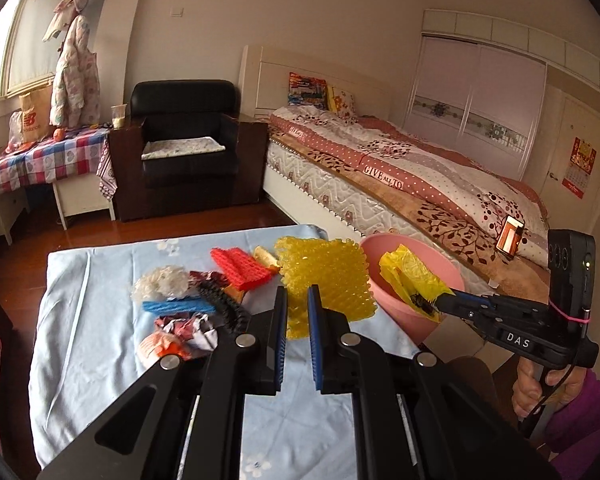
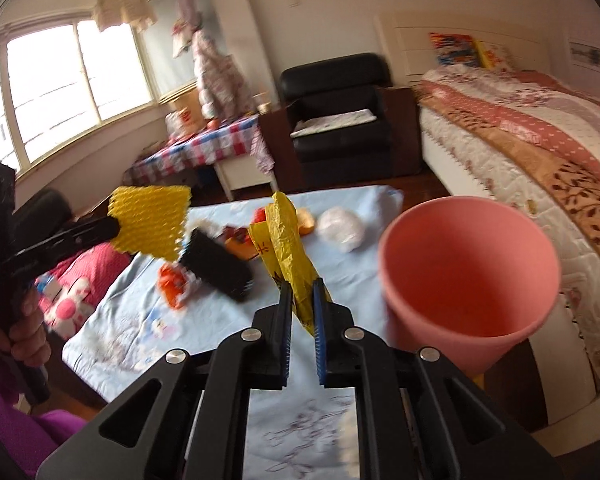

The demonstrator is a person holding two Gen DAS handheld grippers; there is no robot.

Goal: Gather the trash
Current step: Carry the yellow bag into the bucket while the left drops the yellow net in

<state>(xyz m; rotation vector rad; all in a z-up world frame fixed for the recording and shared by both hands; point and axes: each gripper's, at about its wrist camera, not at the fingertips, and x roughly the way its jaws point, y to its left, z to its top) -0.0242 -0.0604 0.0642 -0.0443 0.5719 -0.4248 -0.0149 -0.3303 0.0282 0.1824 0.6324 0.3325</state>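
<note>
Yellow foam netting (image 1: 326, 280) pinched between the blue pads of the left gripper (image 1: 298, 300), lifted above the tabletop (image 1: 100, 360) with its pale blue cloth. Crumpled yellow plastic bag (image 2: 288, 248) clamped by the right gripper (image 2: 301, 300), held at the rim of the pink bin (image 1: 412, 292) at the right edge. Farther on, toward the far edge, more trash lying close together: orange wrapper (image 1: 160, 346), blue foam strip (image 1: 178, 306), black netting (image 1: 224, 304), red netting (image 1: 242, 266), white wad (image 1: 162, 280).
</note>
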